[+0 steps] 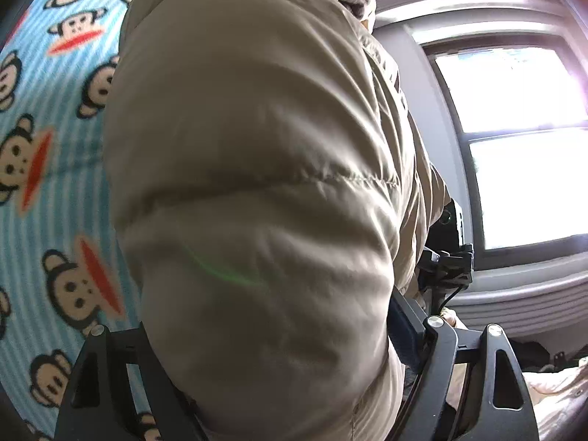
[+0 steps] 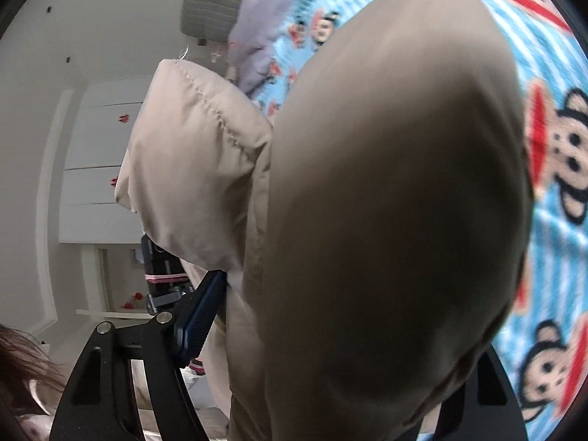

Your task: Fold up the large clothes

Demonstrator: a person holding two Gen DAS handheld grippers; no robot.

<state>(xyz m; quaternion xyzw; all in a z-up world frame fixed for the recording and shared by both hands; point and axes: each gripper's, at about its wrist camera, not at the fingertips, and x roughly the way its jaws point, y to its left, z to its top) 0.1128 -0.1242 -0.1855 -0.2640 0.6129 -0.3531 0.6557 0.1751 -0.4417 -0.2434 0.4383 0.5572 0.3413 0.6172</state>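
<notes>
A bed covered in a blue striped monkey-print sheet (image 1: 55,191) fills the background, with a bright window (image 1: 522,139) on one side and a white wardrobe (image 2: 99,169) on the other. A beige puffer jacket (image 1: 257,183) bulges up off the bed, crowding both cameras. It sits between the fingers of the left hand-held gripper (image 1: 279,367), and likewise of the right hand-held gripper (image 2: 330,349); whether the pads press it cannot be told. Both point downward.
</notes>
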